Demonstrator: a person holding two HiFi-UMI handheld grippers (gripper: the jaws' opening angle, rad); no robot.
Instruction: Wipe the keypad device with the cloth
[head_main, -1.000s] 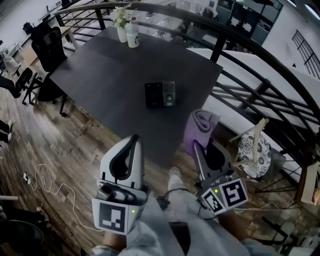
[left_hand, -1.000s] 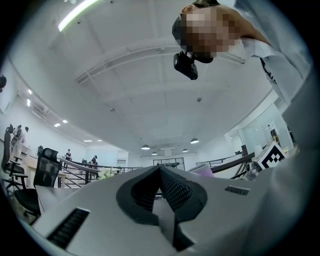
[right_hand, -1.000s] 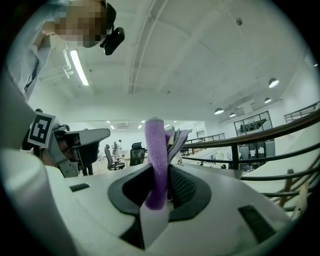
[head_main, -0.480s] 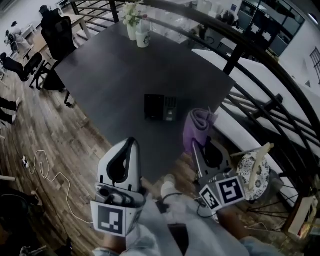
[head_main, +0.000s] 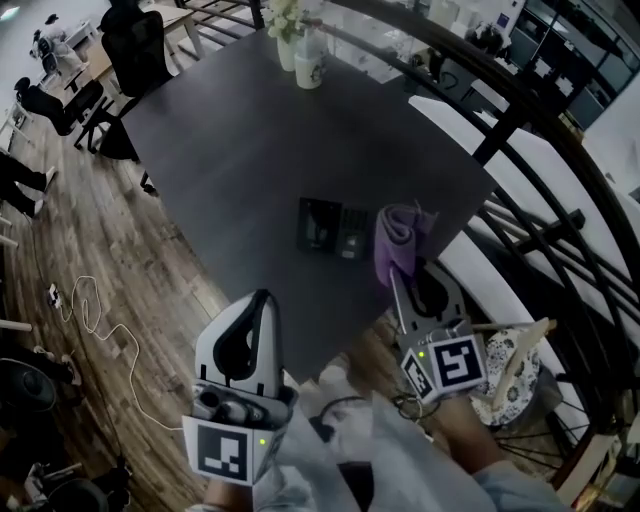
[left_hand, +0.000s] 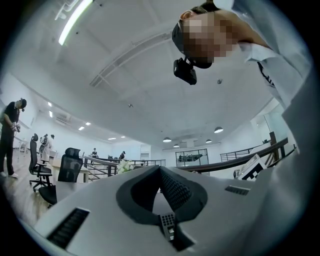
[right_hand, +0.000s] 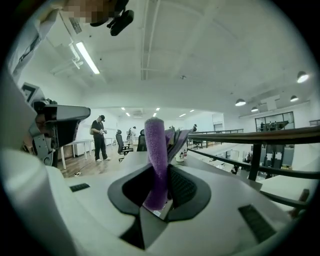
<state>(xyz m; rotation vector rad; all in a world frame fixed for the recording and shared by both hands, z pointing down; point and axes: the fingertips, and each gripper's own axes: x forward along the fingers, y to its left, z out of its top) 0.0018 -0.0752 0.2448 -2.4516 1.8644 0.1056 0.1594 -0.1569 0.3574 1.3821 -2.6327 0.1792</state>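
Note:
The dark keypad device lies flat near the front right of the dark table. A folded purple cloth stands up between the jaws of my right gripper, which is shut on it just right of the device. In the right gripper view the cloth rises from the closed jaws of the right gripper. My left gripper hangs over the table's near edge, shut, with nothing in it. The left gripper view shows its jaws closed against the ceiling.
A white vase with flowers and a cup stand at the table's far end. A black railing runs along the right. Office chairs sit at the far left. A white cable lies on the wooden floor.
The view has shifted toward the table. My right gripper with the cloth has moved forward and now sits beside the keypad device. The left gripper keeps its pose.

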